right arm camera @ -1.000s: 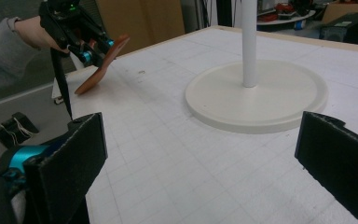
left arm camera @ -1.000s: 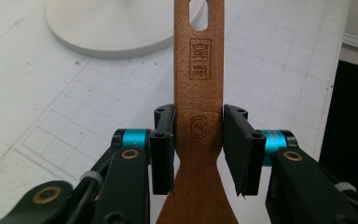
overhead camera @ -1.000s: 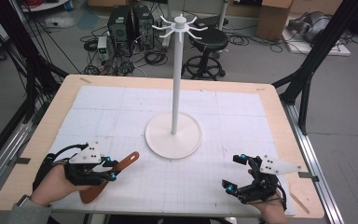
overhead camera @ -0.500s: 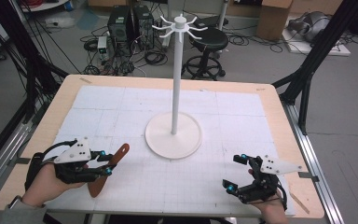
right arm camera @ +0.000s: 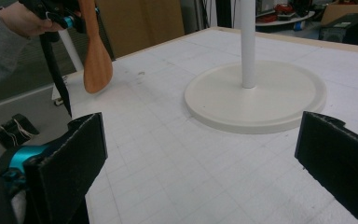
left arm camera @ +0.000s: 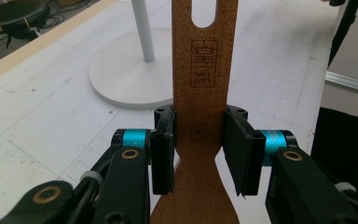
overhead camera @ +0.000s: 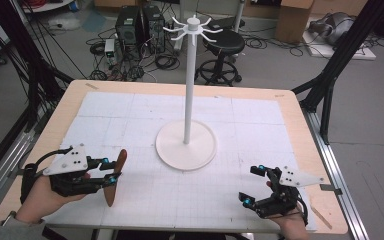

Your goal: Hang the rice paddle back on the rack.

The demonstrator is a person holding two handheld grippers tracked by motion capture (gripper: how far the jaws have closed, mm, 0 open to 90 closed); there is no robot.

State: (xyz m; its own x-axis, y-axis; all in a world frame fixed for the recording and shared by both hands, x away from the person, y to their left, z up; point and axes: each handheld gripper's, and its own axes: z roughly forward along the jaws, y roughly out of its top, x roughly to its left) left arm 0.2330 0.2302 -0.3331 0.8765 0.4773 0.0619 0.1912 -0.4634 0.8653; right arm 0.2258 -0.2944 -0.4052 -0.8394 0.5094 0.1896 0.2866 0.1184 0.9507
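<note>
Nearest the person, at the table's [overhead camera: 300, 107] front edge, both hands are in; the left hand [overhead camera: 40, 197] grips the left gripper [overhead camera: 111, 171] at the front left corner, and its 2 jaws are clamped on a wooden spatula [overhead camera: 114, 177]; in the left gripper view the pads [left arm camera: 162, 149] press the spatula's [left arm camera: 200, 93] narrow neck from either side, just above where it flares into the blade; a stamped mark sits on the handle and a slot is cut near its far end. From above, the spatula stands roughly upright, blade down, handle tip up; in the right gripper view the blade [right arm camera: 95, 58] hangs just above the white mat [overhead camera: 130, 120], though I cannot tell for sure whether it touches.

Over at the front right, the right hand [overhead camera: 290, 222] holds the right gripper [overhead camera: 252, 185]; its jaws stand wide apart with nothing between them, hovering low over the mat; in its own view the 2 black pads [right arm camera: 70, 158] frame bare gridded surface.

Farther in, at the middle of the mat, sits a white stand [overhead camera: 186, 145]; a round flat base, a thin pole going straight up, a ring of pegs [overhead camera: 194, 27] at the top; it is well apart from both grippers, between them and beyond.

Behind the table, on the floor: a black stool [overhead camera: 222, 42], computer towers [overhead camera: 137, 25], tangled cables, cardboard boxes [overhead camera: 292, 20].
</note>
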